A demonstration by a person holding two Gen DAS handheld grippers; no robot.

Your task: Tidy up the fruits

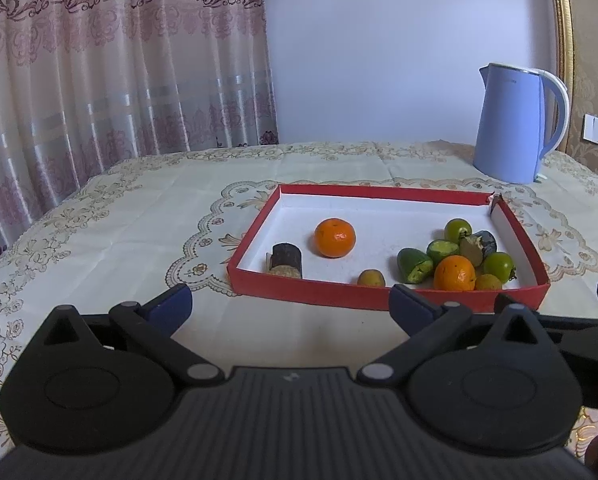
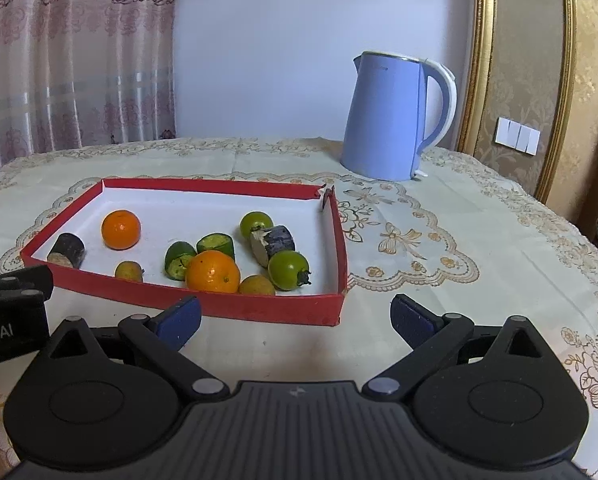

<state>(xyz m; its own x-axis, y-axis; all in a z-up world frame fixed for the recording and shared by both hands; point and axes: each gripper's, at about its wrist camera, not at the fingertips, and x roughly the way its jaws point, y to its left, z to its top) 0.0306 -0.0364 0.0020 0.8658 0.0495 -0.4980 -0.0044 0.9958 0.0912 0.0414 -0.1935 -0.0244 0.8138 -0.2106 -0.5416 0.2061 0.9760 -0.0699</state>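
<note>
1. We hold both grippers low over the tabletop (image 2: 439,264), just short of the red box's (image 1: 379,299) near wall: the left gripper (image 1: 291,304) has its fingers wide with nothing between them, and the right gripper (image 2: 295,314) likewise
2. All the fruits we see lie inside the box; none shows on the cloth outside it
3. One orange (image 1: 334,237) sits apart toward the left beside a dark sugarcane piece (image 1: 286,261), perhaps a group of its own; the other orange (image 2: 213,272) is packed in the right-hand cluster (image 2: 243,256) among green fruits and cut green pieces
4. That fits sorting midway or a mixed heap left so; we cannot tell which
5. The box wall stands between our fingers and the fruit, and the clustered pieces touch, so reaching one may nudge its neighbours
6. A blue kettle (image 2: 391,116) stands behind, well clear
</note>
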